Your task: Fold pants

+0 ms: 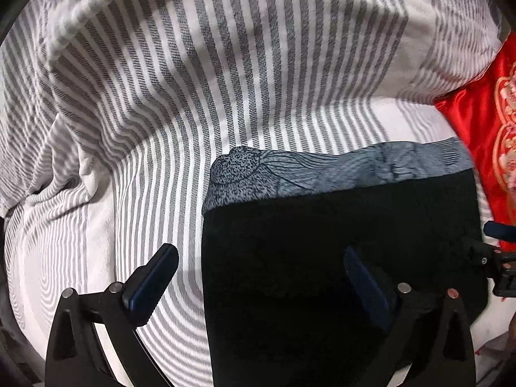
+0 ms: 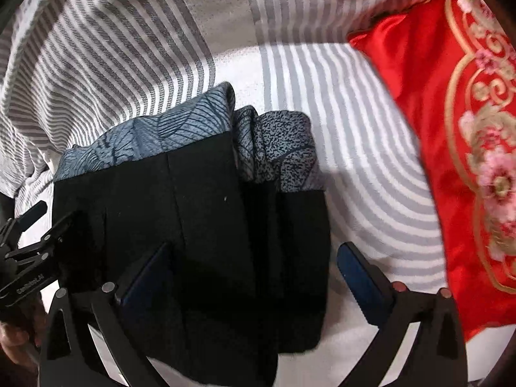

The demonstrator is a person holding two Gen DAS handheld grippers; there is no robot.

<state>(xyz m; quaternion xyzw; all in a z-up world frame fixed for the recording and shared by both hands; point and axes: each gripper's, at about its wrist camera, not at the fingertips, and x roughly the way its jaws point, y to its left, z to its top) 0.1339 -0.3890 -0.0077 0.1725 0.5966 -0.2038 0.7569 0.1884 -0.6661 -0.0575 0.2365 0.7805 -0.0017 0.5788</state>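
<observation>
Black pants with a blue-grey patterned band along their far edge lie folded on the striped bed sheet. My left gripper is open above their left edge, one finger over the sheet and the other over the black cloth. In the right wrist view the pants show several stacked layers. My right gripper is open over their right edge, its right finger above the sheet. Neither gripper has cloth pinched between its pads. Each gripper shows at the edge of the other's view.
A grey-and-white striped blanket is bunched up beyond the pants and to their left. A red satin pillow with gold and pink embroidery lies on the right, close to the pants; it also appears as the red pillow.
</observation>
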